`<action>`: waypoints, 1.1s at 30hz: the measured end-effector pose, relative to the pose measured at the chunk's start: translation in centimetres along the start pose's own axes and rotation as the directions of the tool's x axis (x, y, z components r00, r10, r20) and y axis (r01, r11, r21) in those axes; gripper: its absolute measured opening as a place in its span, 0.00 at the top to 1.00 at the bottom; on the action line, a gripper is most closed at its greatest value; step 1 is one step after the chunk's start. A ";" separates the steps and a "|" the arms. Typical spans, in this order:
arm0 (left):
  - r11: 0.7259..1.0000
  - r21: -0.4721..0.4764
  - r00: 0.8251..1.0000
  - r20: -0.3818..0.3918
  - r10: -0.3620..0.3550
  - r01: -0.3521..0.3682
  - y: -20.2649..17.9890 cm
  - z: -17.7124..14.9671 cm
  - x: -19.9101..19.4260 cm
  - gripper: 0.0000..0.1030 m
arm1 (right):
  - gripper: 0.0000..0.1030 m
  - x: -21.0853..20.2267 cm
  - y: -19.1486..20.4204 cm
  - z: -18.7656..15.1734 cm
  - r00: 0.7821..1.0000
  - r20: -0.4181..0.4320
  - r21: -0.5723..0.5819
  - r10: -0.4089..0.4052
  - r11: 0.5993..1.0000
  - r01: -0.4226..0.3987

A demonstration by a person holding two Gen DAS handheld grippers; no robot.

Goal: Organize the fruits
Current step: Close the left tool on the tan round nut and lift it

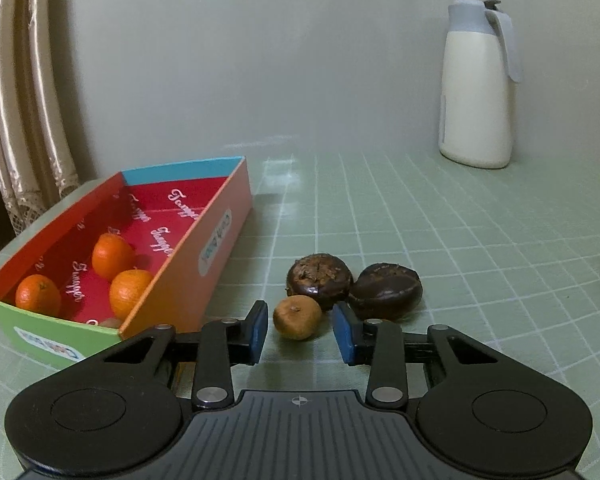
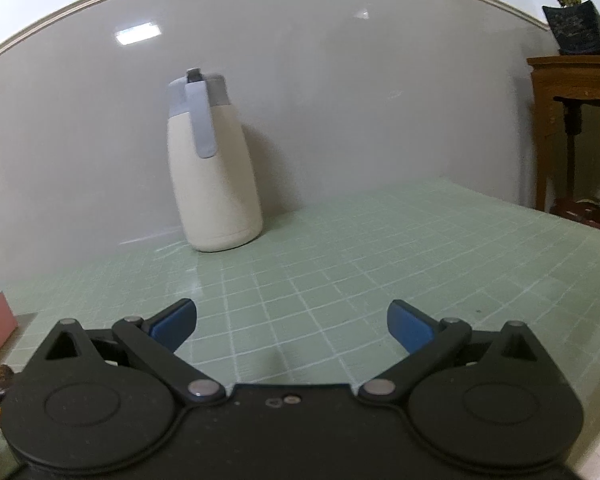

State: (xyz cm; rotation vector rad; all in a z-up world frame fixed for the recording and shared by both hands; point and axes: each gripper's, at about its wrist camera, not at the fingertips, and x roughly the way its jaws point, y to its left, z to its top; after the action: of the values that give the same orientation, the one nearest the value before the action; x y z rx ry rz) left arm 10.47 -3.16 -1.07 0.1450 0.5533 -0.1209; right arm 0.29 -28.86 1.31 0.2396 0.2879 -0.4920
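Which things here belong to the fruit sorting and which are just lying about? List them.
Job: box; three oranges inside it; small brown fruit between the left gripper's pads; two dark fruits behind it.

Lying about: white jug; potted plant; wooden stand.

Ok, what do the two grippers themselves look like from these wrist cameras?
They look identical. The left gripper and right gripper each have a matte black body with two round hubs, black linkage arms joined by silver rivets, and blue pads on the fingers. The left body shows a ribbed centre plate with a small crosshair mark. No cables, hands or sleeves are visible.
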 end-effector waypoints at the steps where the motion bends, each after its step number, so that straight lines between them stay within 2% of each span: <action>1: 1.000 -0.001 1.000 -0.005 -0.003 0.003 -0.1 0.0 0.2 0.64 | 0.01 0.0 -0.1 0.0 1.000 0.000 0.002 -0.004 1.000 0.004; 4: 1.000 0.003 1.000 -0.012 -0.003 0.003 -0.4 0.0 0.6 0.64 | 0.01 0.1 -0.4 0.0 1.000 -0.008 0.008 -0.004 1.000 0.004; 11: 1.000 -0.010 1.000 -0.017 -0.017 0.017 -0.6 0.0 1.2 0.73 | 0.01 0.1 -1.0 0.0 1.000 -0.014 0.014 -0.007 1.000 0.007; 19: 1.000 0.000 1.000 -0.006 -0.017 0.017 -0.7 -0.1 0.8 0.74 | 0.01 0.0 -1.1 -0.2 1.000 -0.014 0.012 -0.002 1.000 0.002; 27: 0.999 0.042 0.995 0.095 -0.015 0.011 -0.8 -0.1 -1.6 0.74 | 0.01 0.3 -0.9 -0.2 1.000 -0.018 0.009 0.002 1.000 -0.002; 33: 0.999 0.034 0.985 0.173 0.026 -0.032 0.2 0.3 -3.3 0.74 | 0.01 0.3 0.0 -0.5 1.000 -0.021 -0.020 0.015 1.000 -0.015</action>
State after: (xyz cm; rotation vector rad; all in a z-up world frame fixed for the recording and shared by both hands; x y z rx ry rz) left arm 7.88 -2.76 0.90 0.1763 0.3762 -0.1141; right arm 0.49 -28.83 0.78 0.2276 0.3108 -0.4717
